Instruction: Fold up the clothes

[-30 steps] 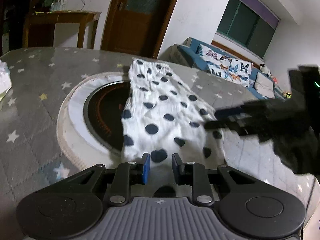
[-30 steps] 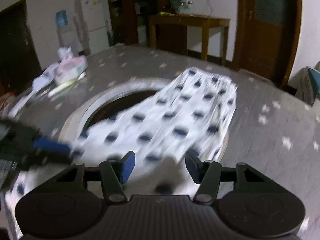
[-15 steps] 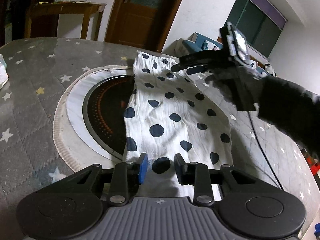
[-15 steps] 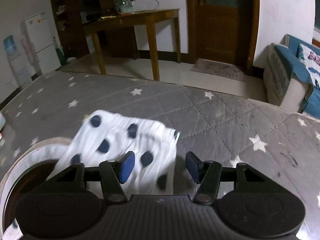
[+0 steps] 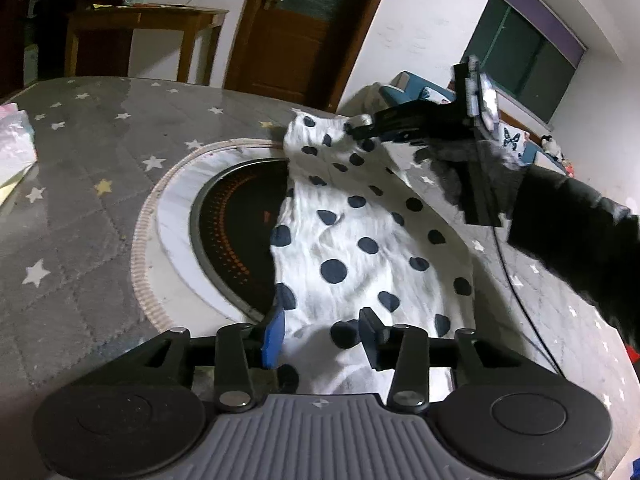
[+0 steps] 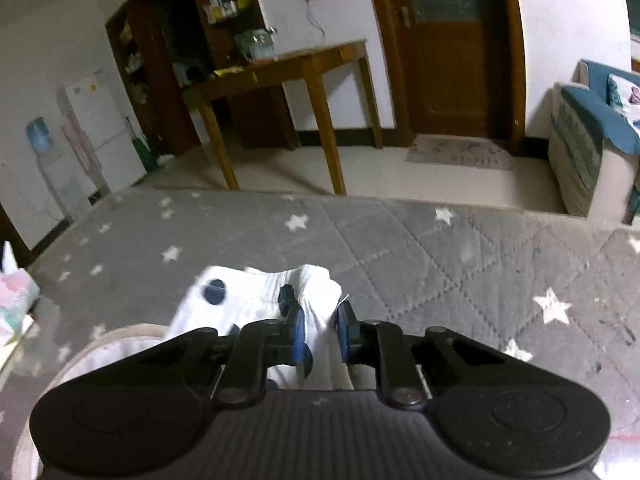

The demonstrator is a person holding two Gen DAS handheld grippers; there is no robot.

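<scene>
A white garment with dark polka dots (image 5: 360, 236) lies stretched over the grey star-patterned table cover (image 5: 80, 184), partly across a round black cooktop (image 5: 236, 240). My left gripper (image 5: 322, 338) stands open over the garment's near end, cloth lying between its fingers. At the far end my right gripper (image 5: 354, 128) is shut on the garment's corner. In the right wrist view the right gripper (image 6: 320, 330) pinches a bunched white fold of the garment (image 6: 256, 292) between its blue pads. A dark sleeve (image 5: 580, 236) holds the right gripper.
A white ring (image 5: 168, 216) surrounds the cooktop. A pale packet (image 5: 12, 144) lies at the table's left edge. Beyond the table stand a wooden side table (image 6: 280, 80), a brown door (image 6: 452, 48) and a blue sofa (image 6: 592, 132). A thin cable (image 5: 516, 288) trails across the right side.
My right gripper reached the far corner of the garment and shut on it, lifting a fold. The left gripper opened wider over the near end.
</scene>
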